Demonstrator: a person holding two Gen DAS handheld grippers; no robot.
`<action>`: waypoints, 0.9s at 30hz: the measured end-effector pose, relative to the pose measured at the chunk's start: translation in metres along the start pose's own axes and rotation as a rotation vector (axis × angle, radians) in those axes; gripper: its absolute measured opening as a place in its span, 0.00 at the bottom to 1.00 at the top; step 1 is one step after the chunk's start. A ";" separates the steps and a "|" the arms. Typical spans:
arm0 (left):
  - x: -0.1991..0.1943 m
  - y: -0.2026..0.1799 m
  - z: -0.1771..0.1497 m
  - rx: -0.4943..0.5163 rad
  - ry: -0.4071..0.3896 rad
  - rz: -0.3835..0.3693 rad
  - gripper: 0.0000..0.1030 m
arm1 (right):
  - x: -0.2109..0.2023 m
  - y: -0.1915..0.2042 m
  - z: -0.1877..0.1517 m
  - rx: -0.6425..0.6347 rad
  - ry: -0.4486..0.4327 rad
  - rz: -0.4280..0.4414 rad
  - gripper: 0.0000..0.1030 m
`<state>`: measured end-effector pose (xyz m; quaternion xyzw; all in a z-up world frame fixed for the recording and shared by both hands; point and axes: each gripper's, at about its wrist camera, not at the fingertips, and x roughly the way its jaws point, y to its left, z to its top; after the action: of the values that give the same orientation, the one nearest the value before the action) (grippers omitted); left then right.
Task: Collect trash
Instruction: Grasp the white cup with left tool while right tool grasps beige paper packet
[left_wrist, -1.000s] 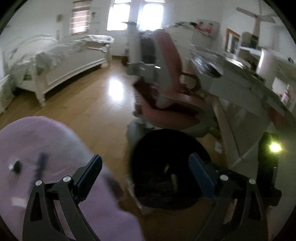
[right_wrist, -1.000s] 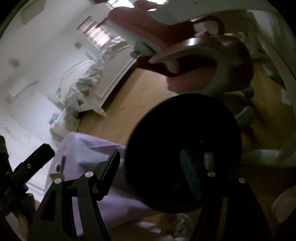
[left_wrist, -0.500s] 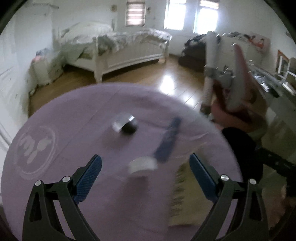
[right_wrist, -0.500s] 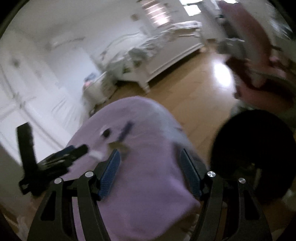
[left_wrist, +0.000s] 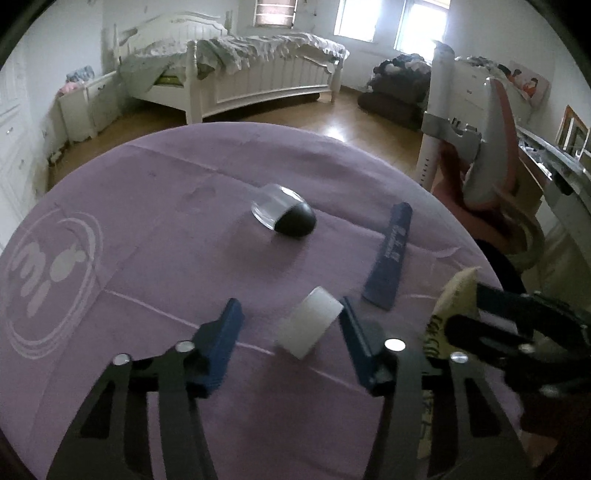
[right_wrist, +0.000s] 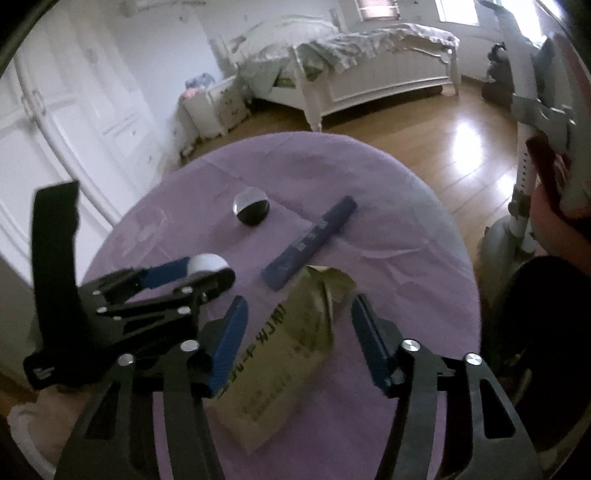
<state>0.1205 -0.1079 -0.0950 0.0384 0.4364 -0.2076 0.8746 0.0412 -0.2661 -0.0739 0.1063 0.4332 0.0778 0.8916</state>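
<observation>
A round table under a purple cloth (left_wrist: 147, 206) carries the trash. A small white cup (left_wrist: 310, 325) lies on its side between the fingers of my left gripper (left_wrist: 288, 310). Its jaws are closing; the right pad touches the cup and the left pad stands clear. A tan printed paper packet (right_wrist: 280, 350) lies between the fingers of my right gripper (right_wrist: 300, 306), whose jaws are also closing without pinching it. Farther back lie a blue wrapper (left_wrist: 388, 254) and a clear cup with a black lid (left_wrist: 282, 216). The right wrist view shows the left gripper (right_wrist: 199, 275) at the white cup (right_wrist: 207, 264).
A black bin (right_wrist: 535, 332) stands on the wooden floor right of the table, beside a pink chair (left_wrist: 495, 147). A white bed (left_wrist: 258, 74) and a nightstand (left_wrist: 88, 107) stand behind. White wardrobe doors (right_wrist: 55, 129) line the left wall.
Both views have swung from the black bin and chair to the purple table. The left jaws narrowed around the white cup, the right jaws around the paper packet.
</observation>
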 end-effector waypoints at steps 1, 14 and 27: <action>0.000 0.003 0.000 -0.004 0.000 -0.003 0.40 | 0.004 0.002 0.001 -0.013 0.014 -0.012 0.42; -0.035 0.030 0.002 -0.056 -0.072 -0.091 0.18 | -0.014 -0.005 0.001 0.052 -0.097 0.059 0.26; -0.054 0.002 0.015 0.042 -0.071 -0.132 0.21 | -0.111 -0.095 -0.026 0.215 -0.287 0.021 0.26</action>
<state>0.1038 -0.0923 -0.0437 0.0203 0.4021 -0.2753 0.8730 -0.0434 -0.3806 -0.0301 0.2155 0.3064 0.0244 0.9269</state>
